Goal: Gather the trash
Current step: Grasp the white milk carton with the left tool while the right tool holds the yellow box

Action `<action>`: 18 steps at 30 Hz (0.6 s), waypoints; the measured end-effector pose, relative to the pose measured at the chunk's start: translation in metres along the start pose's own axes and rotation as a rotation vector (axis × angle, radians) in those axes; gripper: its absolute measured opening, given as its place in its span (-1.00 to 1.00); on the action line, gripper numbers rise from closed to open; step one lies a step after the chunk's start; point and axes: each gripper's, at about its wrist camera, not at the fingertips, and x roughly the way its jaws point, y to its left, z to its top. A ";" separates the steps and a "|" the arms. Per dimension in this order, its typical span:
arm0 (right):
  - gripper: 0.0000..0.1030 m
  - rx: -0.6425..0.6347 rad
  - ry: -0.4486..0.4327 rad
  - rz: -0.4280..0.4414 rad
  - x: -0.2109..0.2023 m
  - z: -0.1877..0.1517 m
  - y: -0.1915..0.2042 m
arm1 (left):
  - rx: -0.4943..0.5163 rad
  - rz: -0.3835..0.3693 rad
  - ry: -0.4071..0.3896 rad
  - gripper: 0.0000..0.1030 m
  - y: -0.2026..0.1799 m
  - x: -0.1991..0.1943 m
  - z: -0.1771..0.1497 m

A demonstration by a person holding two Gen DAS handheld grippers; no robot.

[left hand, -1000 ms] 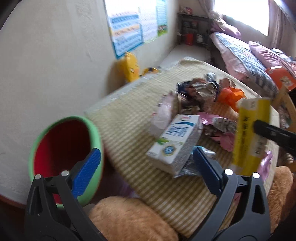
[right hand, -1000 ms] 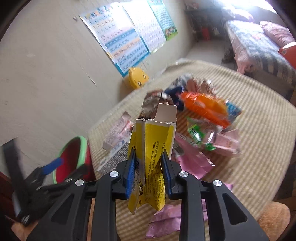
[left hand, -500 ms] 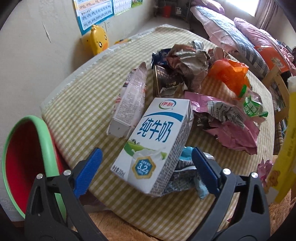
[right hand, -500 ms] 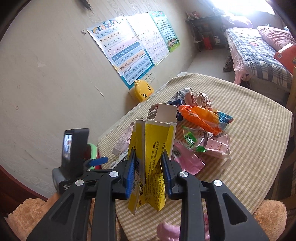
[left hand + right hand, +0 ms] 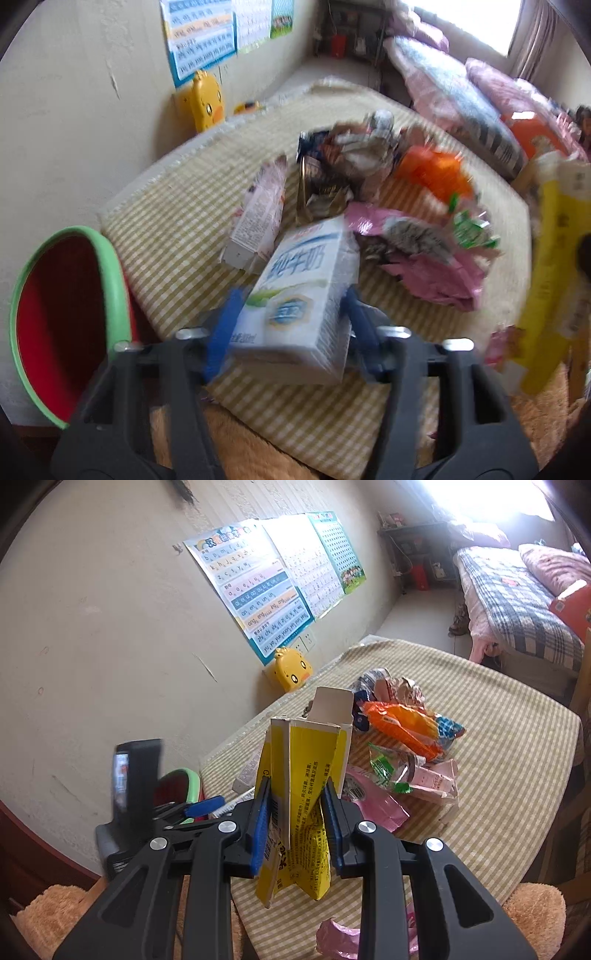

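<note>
Left wrist: milk carton (image 5: 299, 295) clamped between just-closed jaws, left gripper (image 5: 288, 325).

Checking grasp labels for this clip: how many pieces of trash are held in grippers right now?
2: milk carton in the left gripper, whose jaws just closed on it; yellow box in the right gripper.

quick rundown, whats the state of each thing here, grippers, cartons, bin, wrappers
left gripper: jaws just closed, shut on the milk carton
milk carton: gripped at its near end, on the table
right gripper: shut on the yellow box
yellow box: crushed, top flap open, held upright
red bin: open, contents unseen
wrappers: crumpled, piled on the checked tablecloth
</note>
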 end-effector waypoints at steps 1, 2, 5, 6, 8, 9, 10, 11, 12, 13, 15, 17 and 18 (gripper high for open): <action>-0.49 -0.006 -0.005 0.001 -0.002 0.000 0.003 | -0.012 0.008 -0.014 -0.87 0.001 -0.008 -0.001; -0.49 -0.014 -0.010 0.005 -0.004 0.001 0.007 | -0.040 0.002 -0.048 -0.87 0.005 -0.022 -0.002; -0.49 -0.047 -0.023 0.014 -0.007 0.001 0.019 | -0.073 0.009 -0.129 -0.91 0.011 -0.052 -0.004; -0.50 -0.057 -0.021 0.014 -0.006 0.001 0.022 | -0.070 0.013 -0.142 -0.91 0.011 -0.058 -0.004; -0.49 -0.047 -0.005 0.018 -0.003 0.002 0.023 | -0.060 0.011 -0.146 -0.83 0.011 -0.063 -0.004; -0.49 -0.033 0.001 0.017 -0.002 0.003 0.020 | -0.066 0.005 -0.144 -0.70 0.013 -0.063 -0.004; -0.49 -0.019 0.004 0.007 -0.001 0.004 0.017 | -0.072 -0.008 -0.137 -0.27 0.016 -0.061 -0.003; -0.50 -0.016 0.001 -0.005 -0.002 0.004 0.015 | -0.082 -0.025 -0.128 0.11 0.017 -0.059 -0.005; -0.49 -0.013 -0.005 -0.023 -0.004 0.005 0.012 | -0.100 -0.045 -0.116 0.16 0.018 -0.055 -0.005; -0.49 -0.008 -0.009 -0.036 -0.006 0.005 0.009 | -0.104 -0.054 -0.109 0.19 0.018 -0.049 -0.006; -0.49 0.014 -0.013 -0.047 -0.009 0.006 0.002 | -0.096 -0.045 -0.066 0.26 0.017 -0.030 -0.008; -0.48 0.019 -0.016 -0.056 -0.012 0.006 0.000 | -0.097 -0.021 -0.020 0.26 0.018 -0.011 -0.008; -0.48 0.015 -0.016 -0.060 -0.013 0.005 -0.001 | -0.101 -0.018 0.016 0.26 0.018 0.002 -0.009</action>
